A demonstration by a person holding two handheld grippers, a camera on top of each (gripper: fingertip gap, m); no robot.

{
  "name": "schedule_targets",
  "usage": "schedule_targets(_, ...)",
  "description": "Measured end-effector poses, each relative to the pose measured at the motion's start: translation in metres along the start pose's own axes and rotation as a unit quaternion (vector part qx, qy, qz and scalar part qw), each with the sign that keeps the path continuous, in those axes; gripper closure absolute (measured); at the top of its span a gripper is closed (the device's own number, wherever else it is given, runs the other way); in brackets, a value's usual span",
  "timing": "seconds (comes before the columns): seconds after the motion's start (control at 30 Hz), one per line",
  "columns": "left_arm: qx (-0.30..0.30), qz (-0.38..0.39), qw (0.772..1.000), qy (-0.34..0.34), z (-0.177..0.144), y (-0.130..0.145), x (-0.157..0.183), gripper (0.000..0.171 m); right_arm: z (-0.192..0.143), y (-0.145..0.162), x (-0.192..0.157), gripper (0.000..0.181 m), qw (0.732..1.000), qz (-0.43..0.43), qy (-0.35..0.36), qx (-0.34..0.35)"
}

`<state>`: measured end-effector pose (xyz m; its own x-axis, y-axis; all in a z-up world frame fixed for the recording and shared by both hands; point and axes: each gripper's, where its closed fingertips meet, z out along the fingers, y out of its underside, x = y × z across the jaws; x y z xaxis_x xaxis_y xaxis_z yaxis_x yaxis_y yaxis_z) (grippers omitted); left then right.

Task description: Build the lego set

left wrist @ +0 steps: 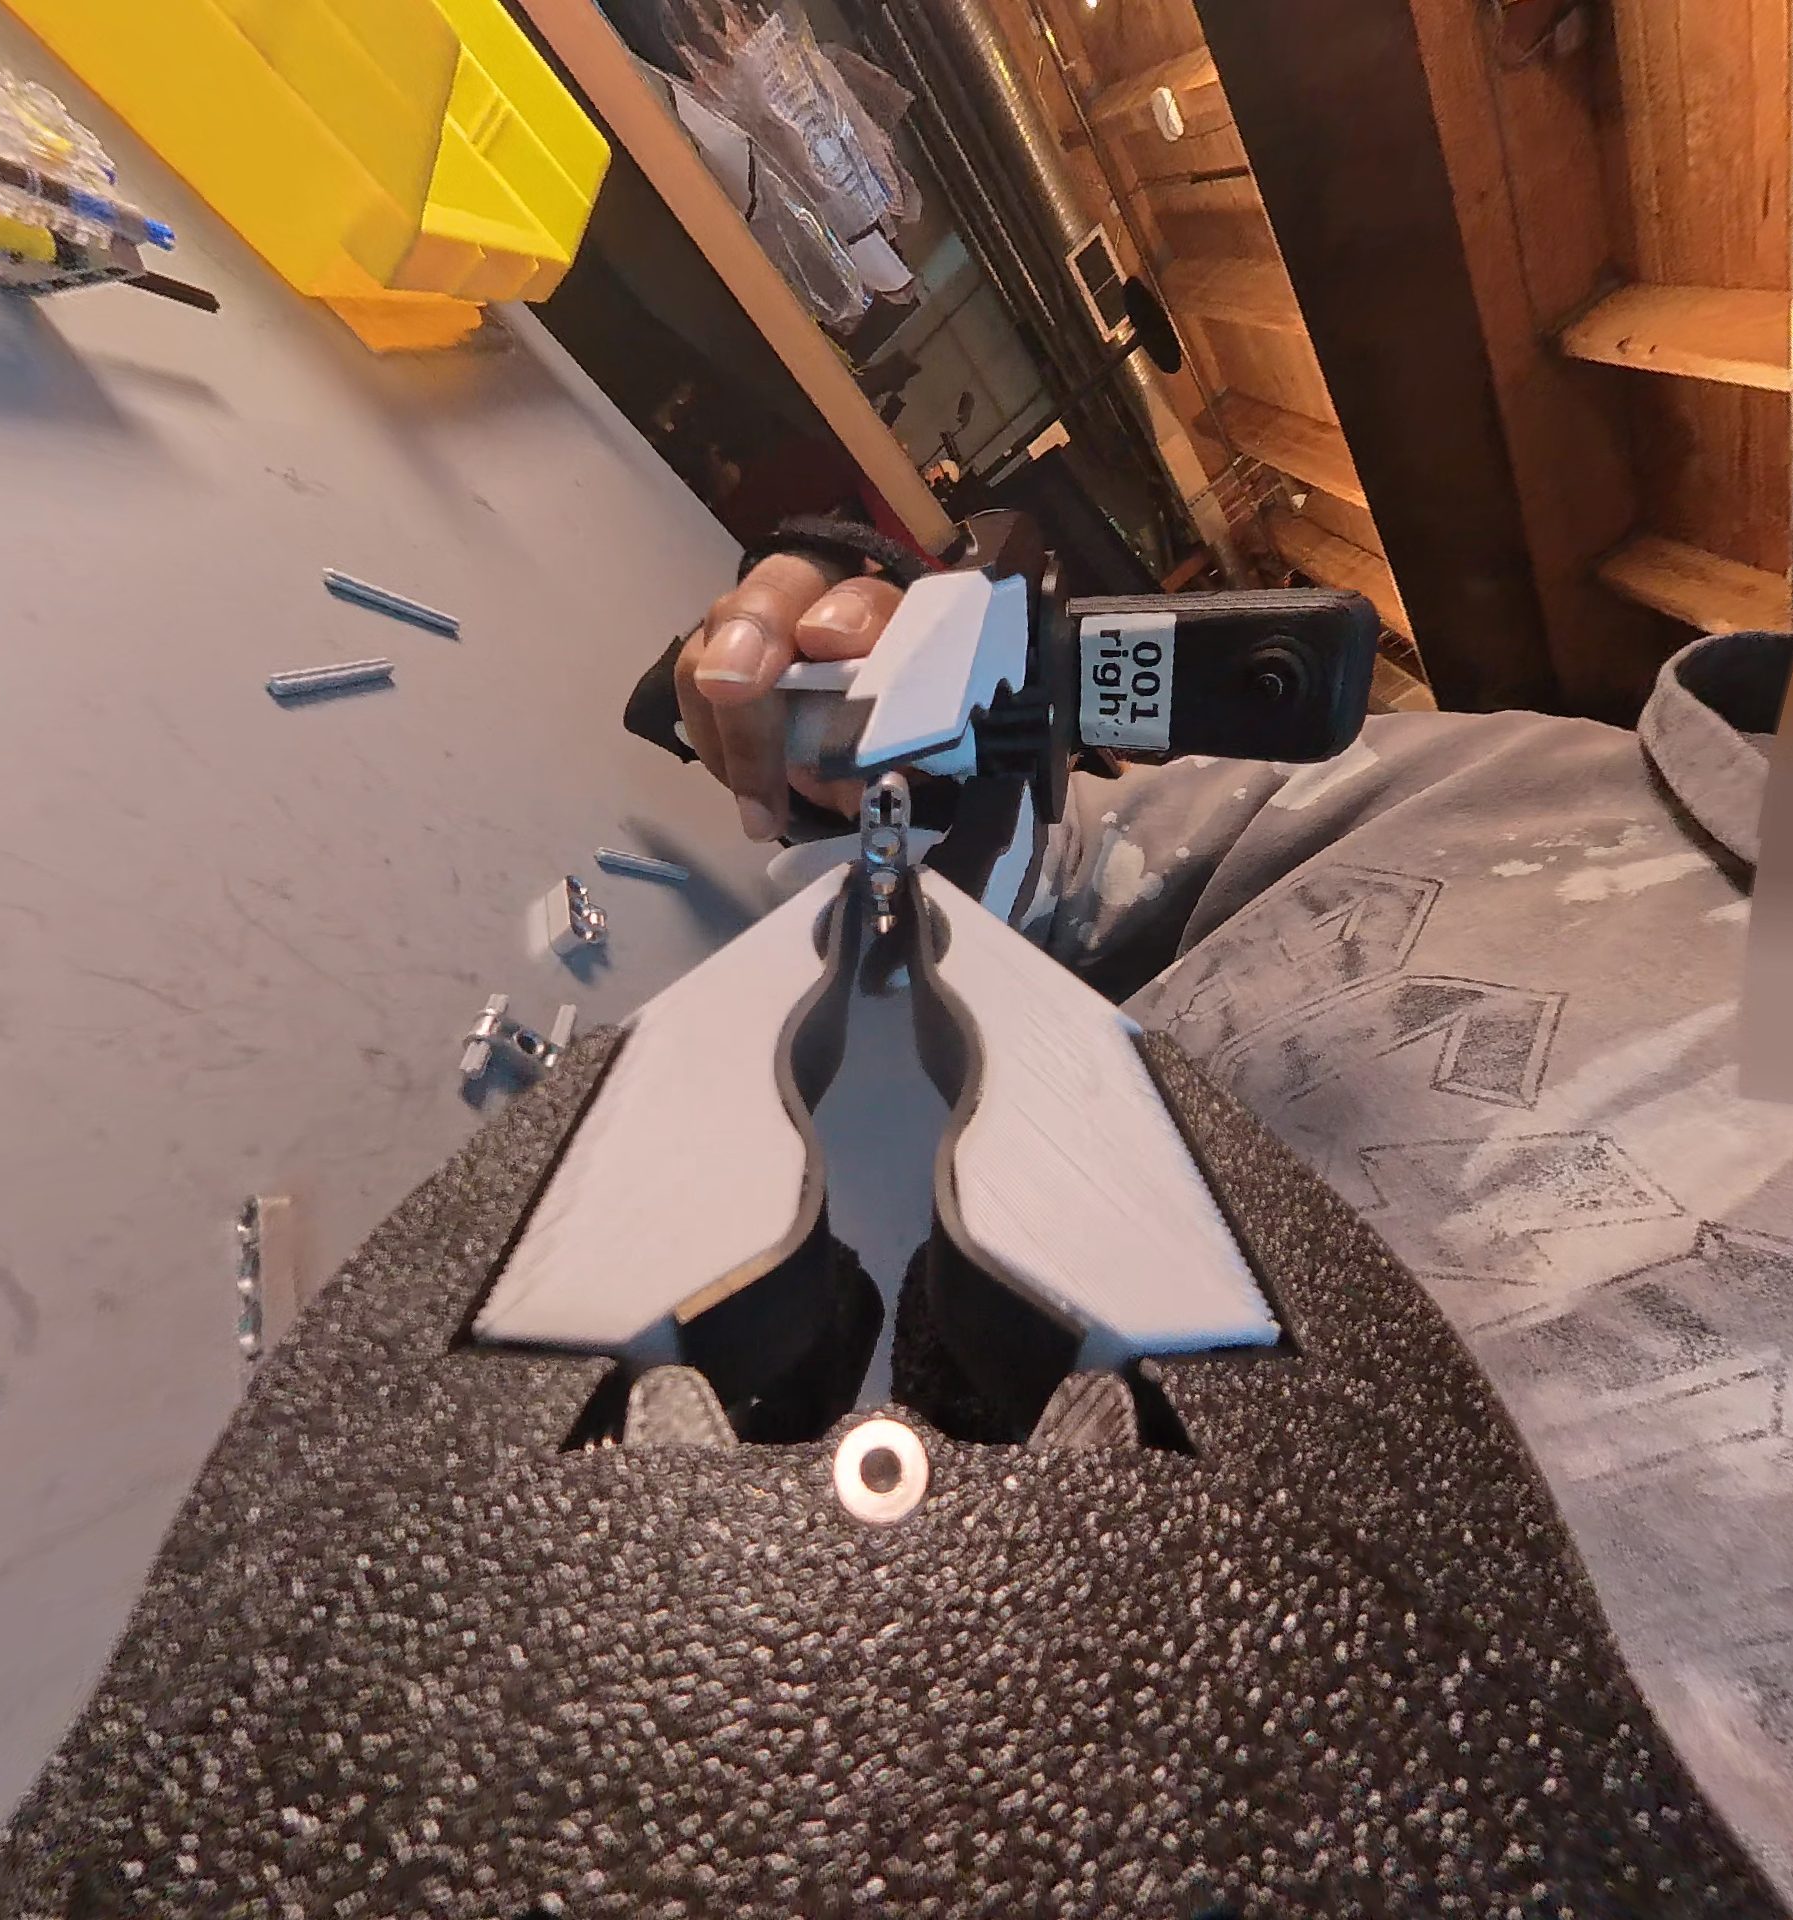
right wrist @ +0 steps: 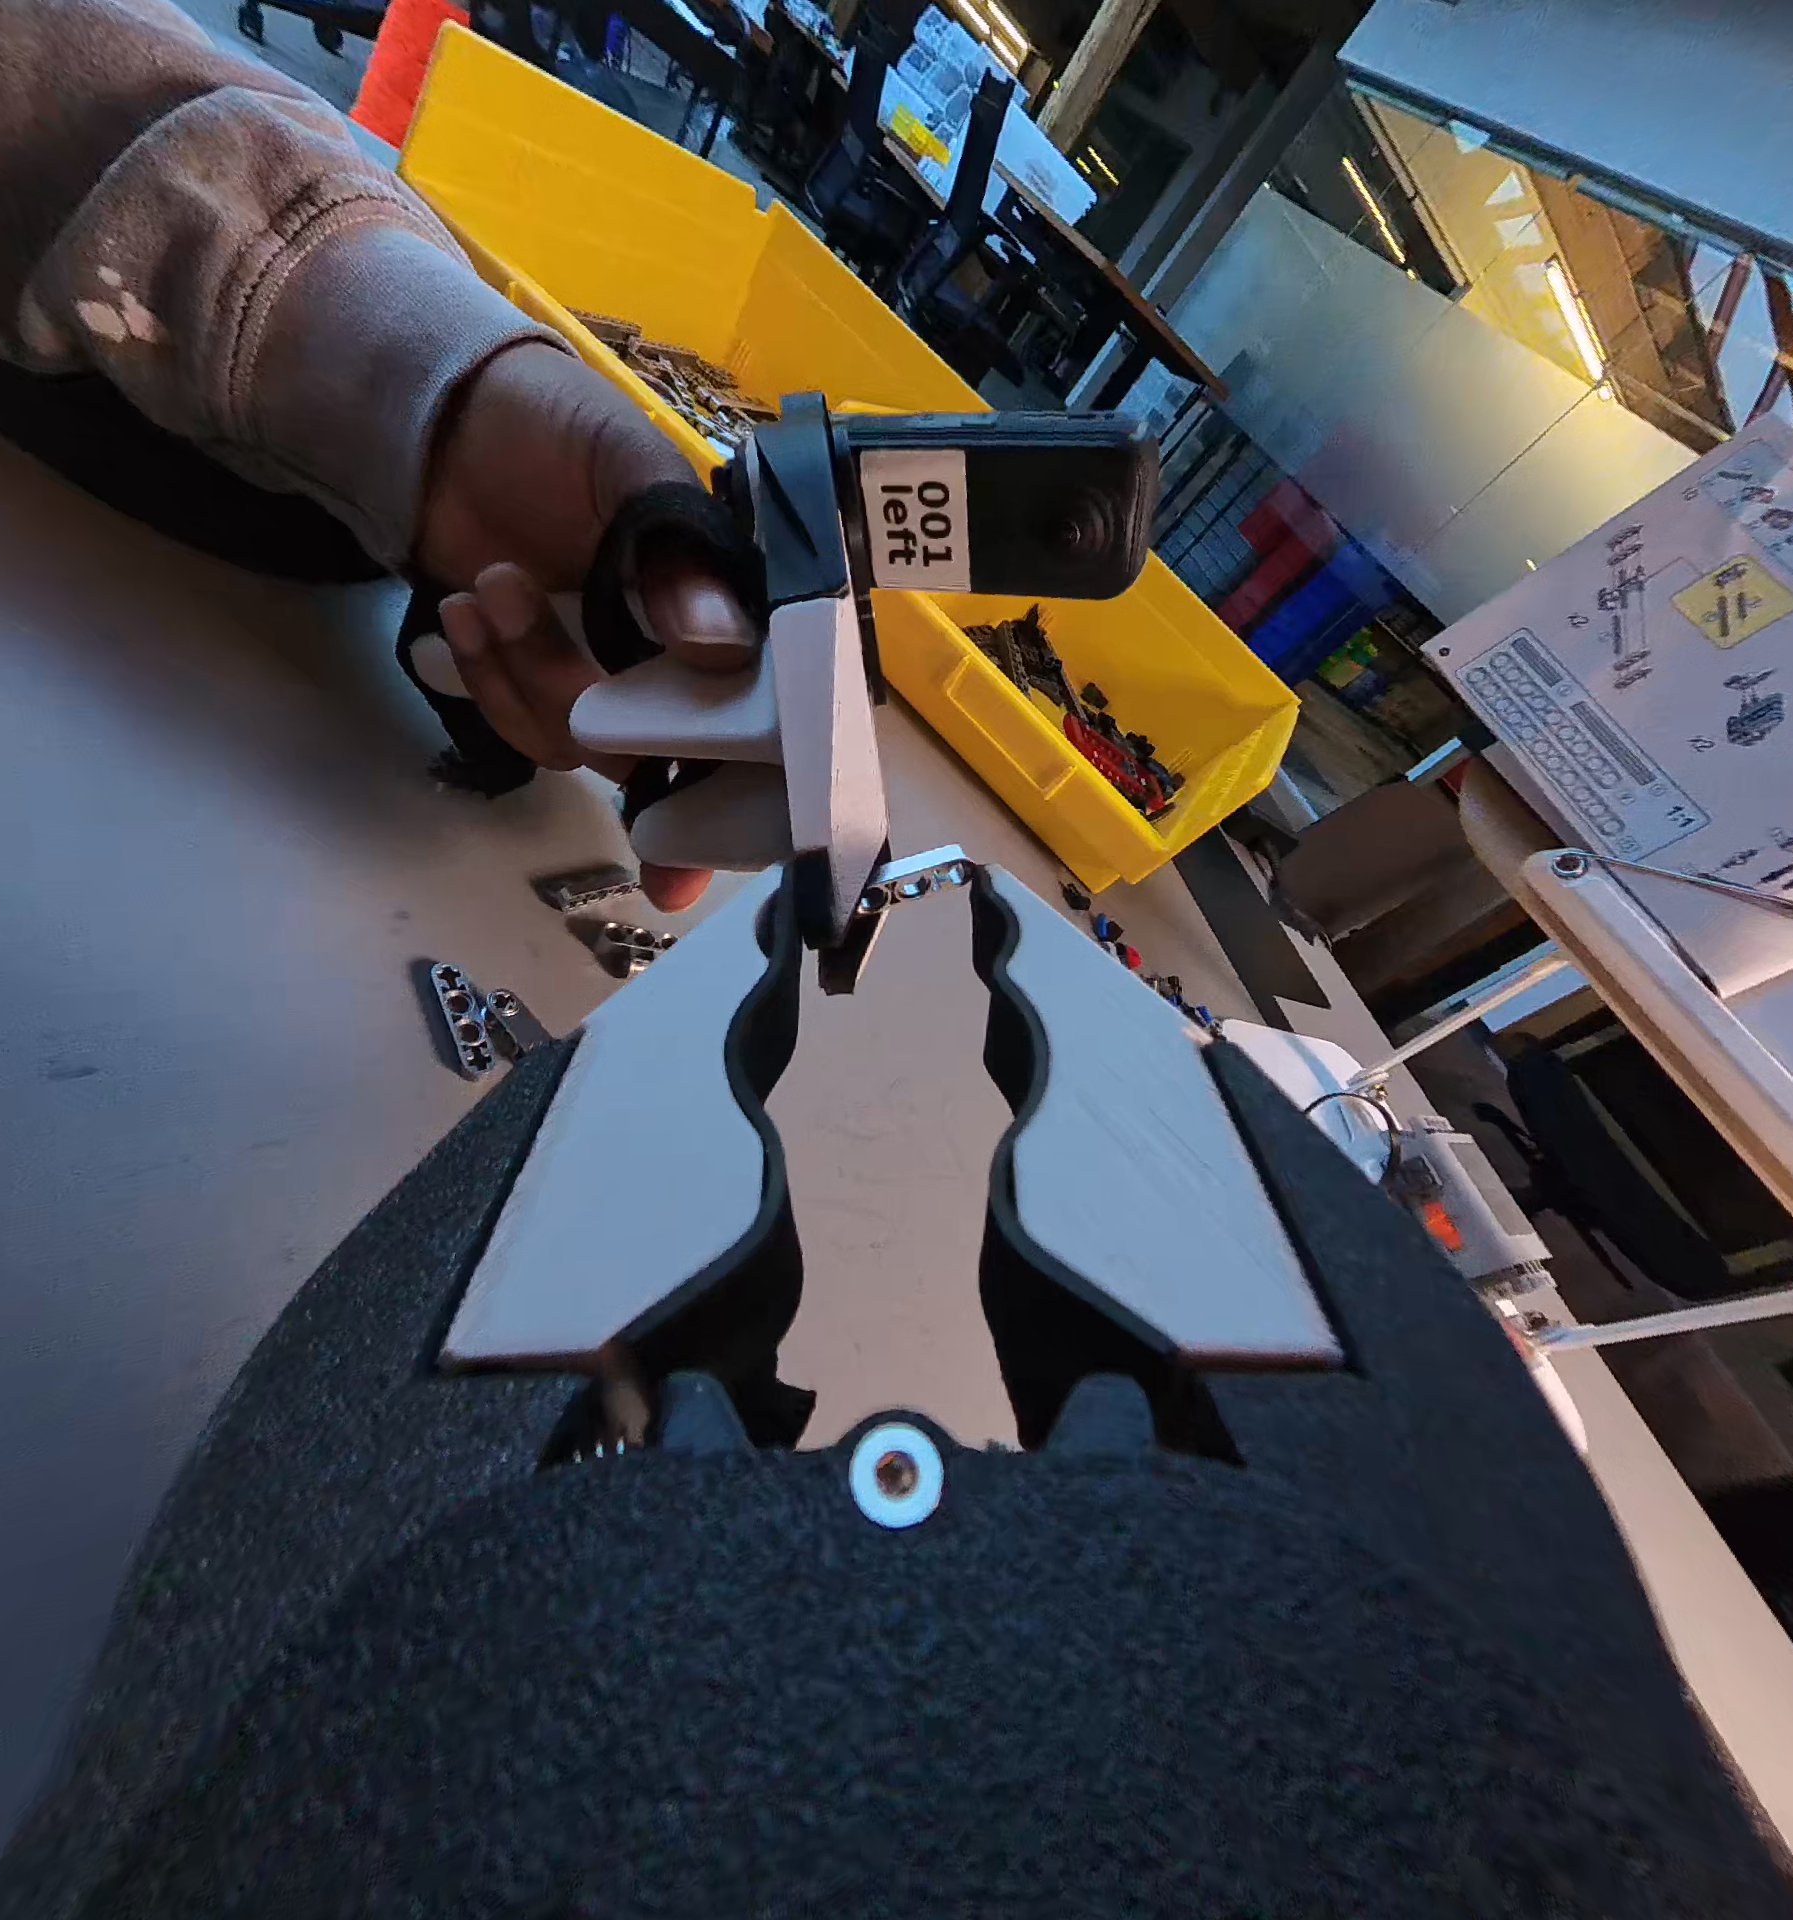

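Observation:
My left gripper (left wrist: 881, 902) is shut on a small grey perforated beam (left wrist: 884, 826), which sticks out past its tips, held in the air above the grey table (left wrist: 144, 831). My right gripper (right wrist: 892, 896) is open. Its two fingers stand on either side of the same beam (right wrist: 918, 876) and of the left gripper's fingertips (right wrist: 838, 831), without closing on them. The two grippers face each other, each held by a hand.
Yellow bins (right wrist: 1079, 748) with small parts stand at the table's far side, also in the left wrist view (left wrist: 352, 156). Loose grey beams (right wrist: 476, 1023) and pins (left wrist: 331, 677) lie on the table. An instruction sheet on a stand (right wrist: 1650, 675) is at the right. The person's torso (left wrist: 1391, 1039) is close. Less than 4 cm separates the two grippers' tips.

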<state>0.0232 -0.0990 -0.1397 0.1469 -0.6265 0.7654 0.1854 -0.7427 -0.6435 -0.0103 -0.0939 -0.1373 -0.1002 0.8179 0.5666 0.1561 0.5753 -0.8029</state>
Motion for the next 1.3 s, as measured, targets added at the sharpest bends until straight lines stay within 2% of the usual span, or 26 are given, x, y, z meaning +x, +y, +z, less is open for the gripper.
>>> schedule_targets(0.23,0.006,-0.029,0.999,0.025,0.001,0.0,0.003,0.167,-0.001,-0.001,-0.002,0.151,0.999,0.033,-0.019,0.01)
schedule_targets(0.27,0.012,-0.03,0.999,0.029,0.0,-0.002,0.004,0.164,-0.001,-0.001,-0.003,0.153,0.999,0.043,-0.025,0.013)
schedule_targets(0.3,0.017,-0.03,0.999,0.032,-0.001,-0.004,0.004,0.166,-0.001,-0.001,-0.006,0.167,0.998,0.054,-0.037,0.015)
schedule_targets(0.5,0.004,0.003,1.0,0.019,-0.002,-0.002,0.006,0.169,-0.001,-0.003,-0.008,0.165,0.996,0.068,-0.046,0.022)
schedule_targets(0.93,0.013,0.017,1.0,-0.019,-0.013,-0.009,-0.006,0.169,-0.001,0.006,-0.003,0.164,0.997,0.07,-0.038,0.007)
schedule_targets(1.03,0.011,0.017,1.0,-0.017,-0.012,-0.008,-0.005,0.17,0.0,0.006,-0.003,0.166,0.998,0.06,-0.035,0.002)
schedule_targets(1.07,0.01,0.016,1.0,-0.015,-0.011,-0.007,-0.005,0.169,0.0,0.007,-0.003,0.171,0.998,0.06,-0.033,0.0)
schedule_targets(1.3,0.006,0.013,1.0,-0.004,-0.01,-0.006,-0.003,0.169,-0.002,0.006,-0.004,0.172,0.997,0.063,-0.044,0.003)
